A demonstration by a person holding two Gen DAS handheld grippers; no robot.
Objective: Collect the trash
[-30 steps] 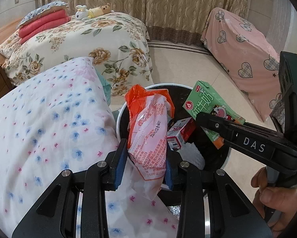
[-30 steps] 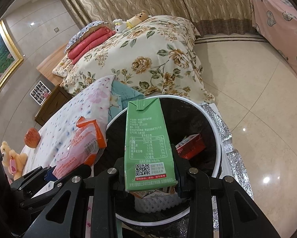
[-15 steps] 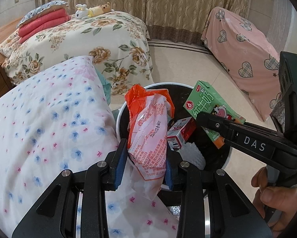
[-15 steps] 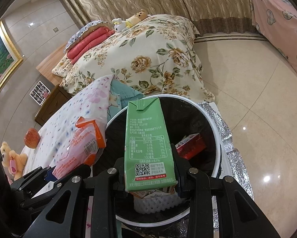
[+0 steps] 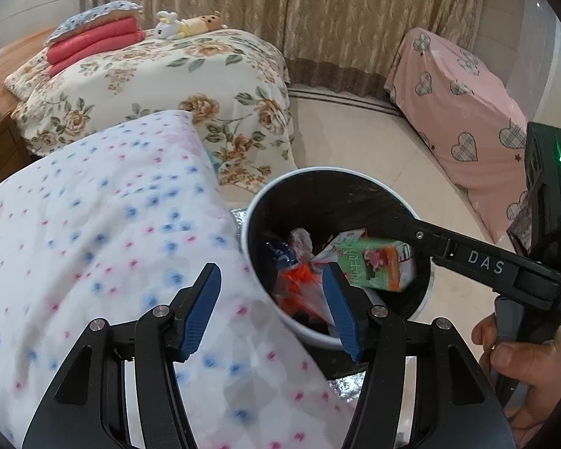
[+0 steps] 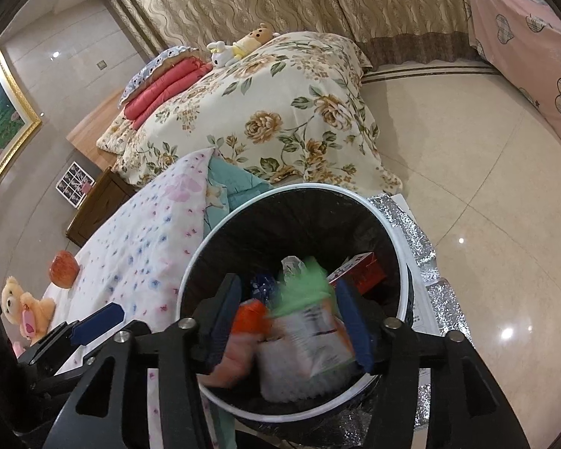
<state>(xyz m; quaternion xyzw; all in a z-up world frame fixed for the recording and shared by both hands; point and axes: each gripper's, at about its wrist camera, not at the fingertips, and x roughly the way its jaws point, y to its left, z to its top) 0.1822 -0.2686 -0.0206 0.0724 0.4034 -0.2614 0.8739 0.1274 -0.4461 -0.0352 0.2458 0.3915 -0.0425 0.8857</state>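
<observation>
Both tools stand wide open with nothing between their pads: the left tool (image 5: 269, 307) hovers over the near rim of the trash bin (image 5: 422, 299), and the right tool (image 6: 288, 321) hangs directly above its mouth. The orange snack wrapper (image 5: 299, 288) and green milk carton (image 5: 374, 265) lie inside the bin, the carton motion-blurred in the right view, so the drop step looks complete. The next move probably calls for lifting both tools clear and scanning the bed (image 5: 93, 243) for leftover litter.

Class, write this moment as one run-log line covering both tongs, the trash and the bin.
left tongs: open, empty | right tongs: open, empty | green carton and orange wrapper: inside bin | step: both dropped
</observation>
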